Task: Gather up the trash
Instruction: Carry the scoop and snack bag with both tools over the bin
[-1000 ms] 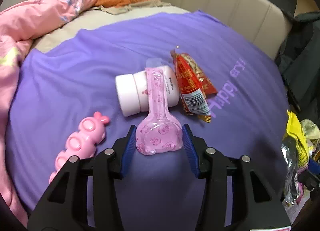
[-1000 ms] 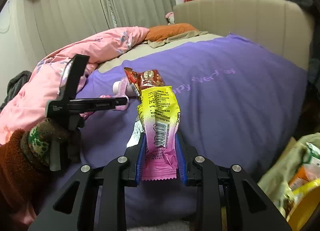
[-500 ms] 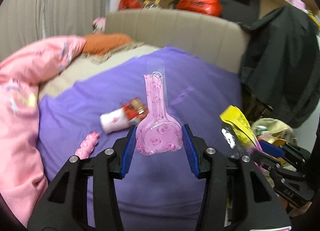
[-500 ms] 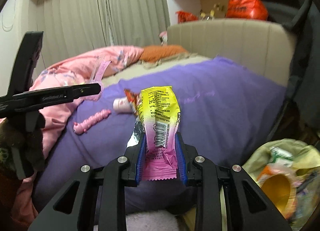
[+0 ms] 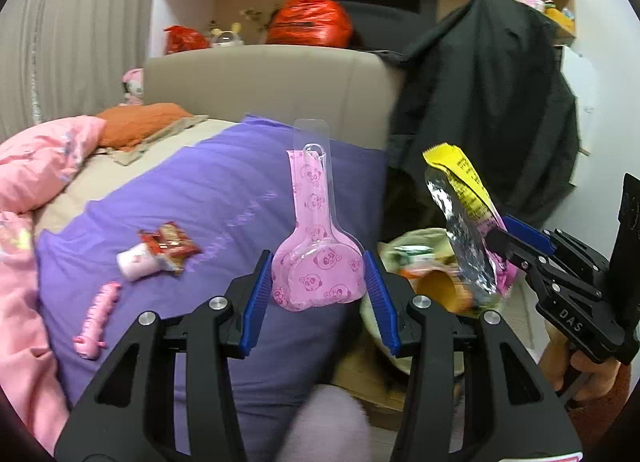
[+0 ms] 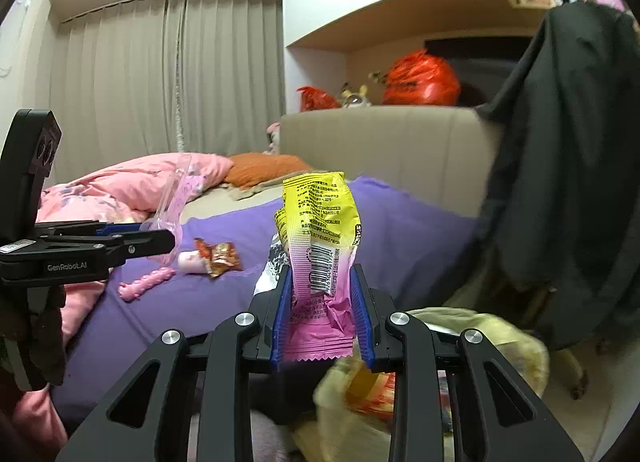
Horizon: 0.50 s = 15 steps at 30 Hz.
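My left gripper (image 5: pixel 317 264) is shut on a pink panda-print plastic blister pack (image 5: pixel 310 190), held upright in the air above the purple bed cover (image 5: pixel 224 198). My right gripper (image 6: pixel 322 282) is shut on a yellow and pink snack wrapper (image 6: pixel 316 218), also upright. In the left wrist view that wrapper (image 5: pixel 460 198) and the right gripper (image 5: pixel 516 238) hang over a yellowish trash bag (image 5: pixel 416 246) beside the bed. A red snack wrapper (image 5: pixel 170 248) lies on the cover against a small white and pink bottle (image 5: pixel 134 264).
A pink bumpy toy (image 5: pixel 98 318) lies on the cover near the pink duvet (image 5: pixel 36 166). A beige headboard (image 5: pixel 260 86) stands behind the bed. A black coat (image 5: pixel 488 102) hangs at the right above the open trash bag (image 6: pixel 500 334).
The left gripper lifted the pink pack off the bed and swung right. The right gripper rose and swung right with its wrapper, and the trash bag came into view.
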Available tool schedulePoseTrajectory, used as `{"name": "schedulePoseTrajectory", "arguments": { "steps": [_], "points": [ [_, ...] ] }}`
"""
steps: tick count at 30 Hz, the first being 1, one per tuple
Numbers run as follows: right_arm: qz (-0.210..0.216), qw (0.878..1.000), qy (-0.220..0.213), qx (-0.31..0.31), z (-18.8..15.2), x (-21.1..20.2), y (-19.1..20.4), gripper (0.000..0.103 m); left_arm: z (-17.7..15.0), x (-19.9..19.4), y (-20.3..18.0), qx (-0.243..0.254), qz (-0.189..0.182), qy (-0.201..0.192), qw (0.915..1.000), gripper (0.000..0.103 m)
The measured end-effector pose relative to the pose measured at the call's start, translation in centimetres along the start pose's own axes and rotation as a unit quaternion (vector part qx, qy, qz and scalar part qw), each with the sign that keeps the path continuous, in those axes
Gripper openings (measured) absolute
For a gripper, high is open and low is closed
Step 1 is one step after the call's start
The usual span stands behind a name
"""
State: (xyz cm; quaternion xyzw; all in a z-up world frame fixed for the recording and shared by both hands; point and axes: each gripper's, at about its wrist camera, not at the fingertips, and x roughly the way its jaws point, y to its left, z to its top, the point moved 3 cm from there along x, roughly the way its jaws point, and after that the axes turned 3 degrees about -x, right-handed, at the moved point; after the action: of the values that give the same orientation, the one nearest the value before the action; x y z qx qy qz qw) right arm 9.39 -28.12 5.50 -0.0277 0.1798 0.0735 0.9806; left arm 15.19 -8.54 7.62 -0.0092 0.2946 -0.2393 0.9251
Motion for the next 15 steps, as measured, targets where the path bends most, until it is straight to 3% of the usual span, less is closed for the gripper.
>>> {"name": "schedulePoseTrajectory", "arguments": {
  "steps": [7, 15],
  "points": [
    [-0.035, 0.999, -0.008, 0.003, -0.8, -3.8, -3.7, 0.028, -0.7, 1.9, -5.6, 0.017, -0.06, 0.018, 0.9979, 0.044],
    [-0.082, 0.996, 0.005, 0.019, -2.0, -5.9, -10.7, 0.028, -1.5, 6.0, -9.0, 0.028, -0.089, 0.044, 0.9946, 0.044]
  ]
}}
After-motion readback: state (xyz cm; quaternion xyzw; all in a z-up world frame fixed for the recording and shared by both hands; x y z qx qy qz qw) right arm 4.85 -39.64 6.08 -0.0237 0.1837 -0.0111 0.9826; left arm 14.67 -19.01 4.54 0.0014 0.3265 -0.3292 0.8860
